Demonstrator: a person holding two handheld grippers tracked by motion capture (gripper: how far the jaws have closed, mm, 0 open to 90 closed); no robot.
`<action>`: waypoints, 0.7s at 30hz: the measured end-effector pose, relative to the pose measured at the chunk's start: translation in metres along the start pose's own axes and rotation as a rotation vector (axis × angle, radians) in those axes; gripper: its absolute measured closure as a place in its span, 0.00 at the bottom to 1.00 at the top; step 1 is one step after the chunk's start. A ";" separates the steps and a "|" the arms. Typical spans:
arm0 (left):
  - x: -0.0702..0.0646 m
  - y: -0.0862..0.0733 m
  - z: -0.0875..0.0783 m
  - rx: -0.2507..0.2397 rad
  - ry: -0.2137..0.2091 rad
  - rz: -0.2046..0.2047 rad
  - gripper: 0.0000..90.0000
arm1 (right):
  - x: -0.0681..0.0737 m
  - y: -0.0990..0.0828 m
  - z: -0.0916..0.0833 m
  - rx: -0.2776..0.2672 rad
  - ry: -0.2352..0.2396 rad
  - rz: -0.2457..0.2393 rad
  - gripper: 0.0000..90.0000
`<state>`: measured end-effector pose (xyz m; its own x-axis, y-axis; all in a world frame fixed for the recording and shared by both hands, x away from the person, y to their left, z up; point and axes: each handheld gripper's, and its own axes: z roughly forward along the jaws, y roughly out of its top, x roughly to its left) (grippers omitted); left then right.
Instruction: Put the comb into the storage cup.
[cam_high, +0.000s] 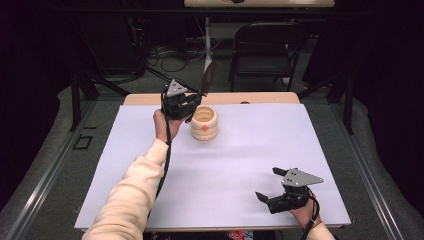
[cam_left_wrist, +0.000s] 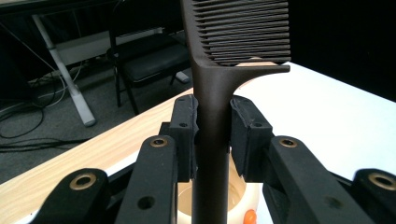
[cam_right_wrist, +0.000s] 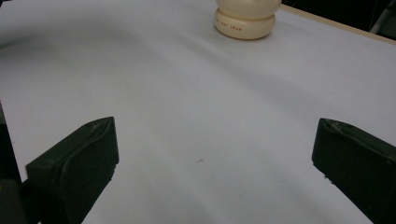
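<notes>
A cream ribbed cup with an orange mark stands on the white table sheet at the back middle. Just left of it, my left gripper is shut on the handle of a dark brown comb, which points up and away over the cup. Seen from the left gripper view, the comb runs upright between both pads, teeth at the top, and the cup lies below. My right gripper rests low at the front right, open and holding nothing. From the right gripper view the cup stands far ahead.
A black folding chair stands beyond the table's wooden far edge. Cables lie on the floor behind. A metal rail runs along the left side of the table.
</notes>
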<state>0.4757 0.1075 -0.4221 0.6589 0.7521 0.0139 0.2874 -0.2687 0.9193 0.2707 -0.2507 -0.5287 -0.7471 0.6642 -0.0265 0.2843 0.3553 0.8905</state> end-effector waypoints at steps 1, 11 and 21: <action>0.000 0.000 0.000 0.000 0.001 -0.001 0.80 | 0.000 0.000 0.000 -0.001 0.000 0.002 0.00; 0.003 0.003 0.004 -0.018 0.012 -0.009 0.80 | -0.001 0.000 0.000 -0.004 0.005 0.014 0.00; 0.007 0.002 0.013 -0.041 0.013 -0.045 0.80 | -0.001 0.000 0.000 -0.001 0.009 0.005 0.00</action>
<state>0.4897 0.1051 -0.4254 0.6366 0.7708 -0.0225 0.2877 -0.2104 0.9343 0.2711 -0.2511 -0.5287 -0.7511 0.6600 -0.0177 0.2879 0.3515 0.8908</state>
